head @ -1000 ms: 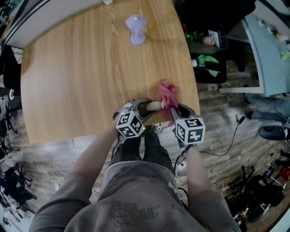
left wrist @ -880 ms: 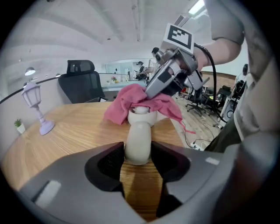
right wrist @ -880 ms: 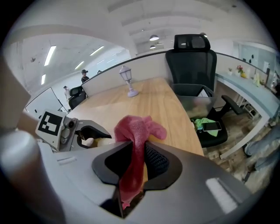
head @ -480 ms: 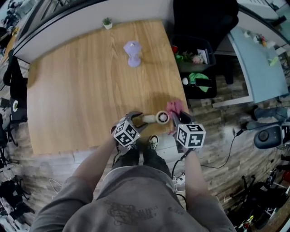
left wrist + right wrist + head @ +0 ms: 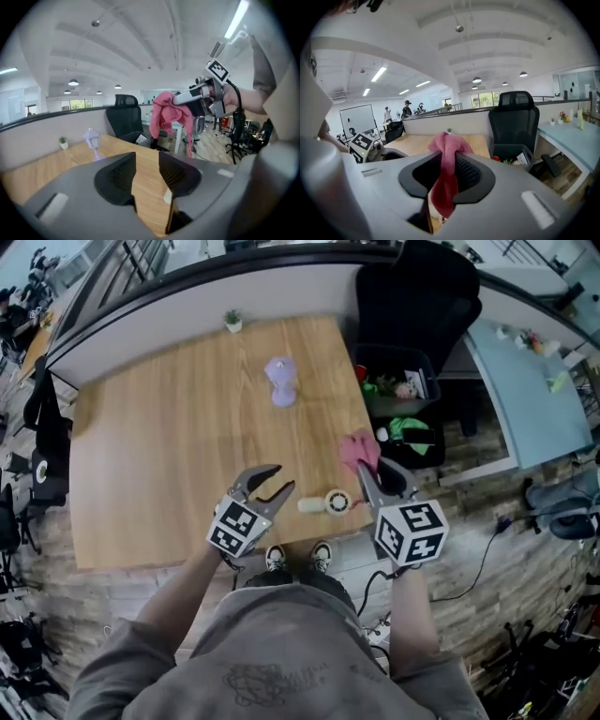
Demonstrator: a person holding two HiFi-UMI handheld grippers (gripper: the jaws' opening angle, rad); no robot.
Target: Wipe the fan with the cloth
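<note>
Nearest thing in the head view is the person's grey shirt, with both forearms reaching out and a pair of shoes (image 5: 296, 557) on the wood floor just short of the table's near edge.

The left gripper (image 5: 281, 478) sits over the near part of the wooden table (image 5: 169, 456). Its jaws are partway apart with nothing between them. In the left gripper view you only see bare tabletop through the gap. They've just been closing in a bit, but they're not on anything.

The right gripper (image 5: 447, 157) is clamped on the pink cloth (image 5: 359, 450). The right gripper view shows the fabric pinched between the pads, bunched up above them and hanging down below. From the left gripper view the cloth dangles loose from the jaws, off the table.

The fan (image 5: 330, 503), a small cream handheld one, lies on its side on the table right by the near edge. It's between the two grippers and neither one touches it.

Further out, around the far middle of the table, a little lavender lantern-shaped ornament (image 5: 281, 381) stands upright. A tiny potted plant (image 5: 232, 322) stands at the far edge.

Off the table's right side is a black crate (image 5: 424, 454) with bits and pieces in it. A black office chair (image 5: 422, 287) is beyond that.
</note>
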